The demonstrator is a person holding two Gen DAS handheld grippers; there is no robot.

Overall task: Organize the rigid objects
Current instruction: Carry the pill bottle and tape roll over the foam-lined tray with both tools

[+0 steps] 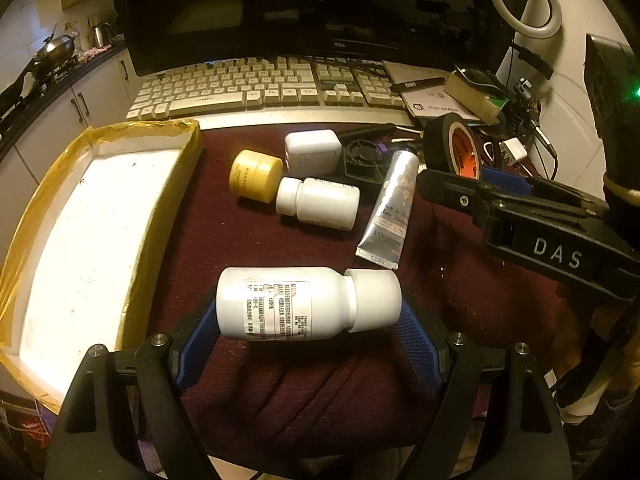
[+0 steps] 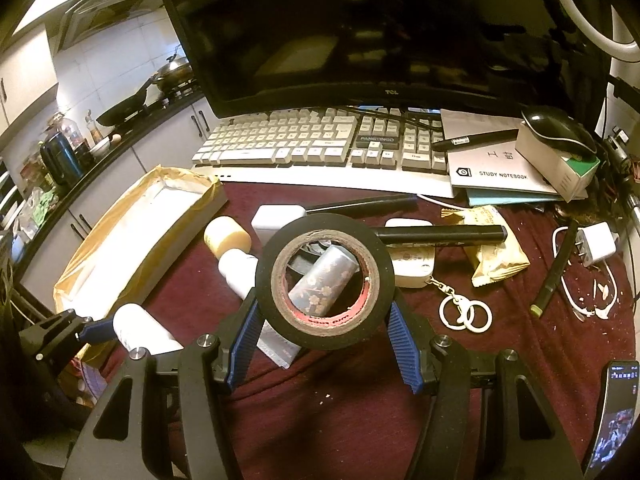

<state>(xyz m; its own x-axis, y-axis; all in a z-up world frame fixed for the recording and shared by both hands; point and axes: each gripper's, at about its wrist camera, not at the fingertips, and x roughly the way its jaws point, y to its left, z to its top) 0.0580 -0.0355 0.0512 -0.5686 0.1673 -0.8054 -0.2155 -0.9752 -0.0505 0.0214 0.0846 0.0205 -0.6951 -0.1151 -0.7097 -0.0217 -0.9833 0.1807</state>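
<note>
My left gripper (image 1: 308, 316) is shut on a large white bottle (image 1: 304, 304), held sideways above the maroon cloth, just right of the white tray (image 1: 92, 224) with yellow tape edges. My right gripper (image 2: 324, 312) is shut on a black tape roll (image 2: 324, 280), held upright above the cloth; it also shows in the left wrist view (image 1: 452, 148). On the cloth lie a yellow-lidded jar (image 1: 256, 176), a small white bottle (image 1: 320, 204), a white square box (image 1: 312, 152) and a hand-cream tube (image 1: 392, 204).
A keyboard (image 2: 320, 140) and monitor (image 2: 360, 32) stand behind the cloth. Notebooks (image 2: 496, 168), a mouse (image 2: 560, 128), a black marker (image 2: 440, 234), a snack packet (image 2: 492, 256), key rings (image 2: 464, 312), a charger (image 2: 596, 244) and a phone (image 2: 616, 412) lie to the right.
</note>
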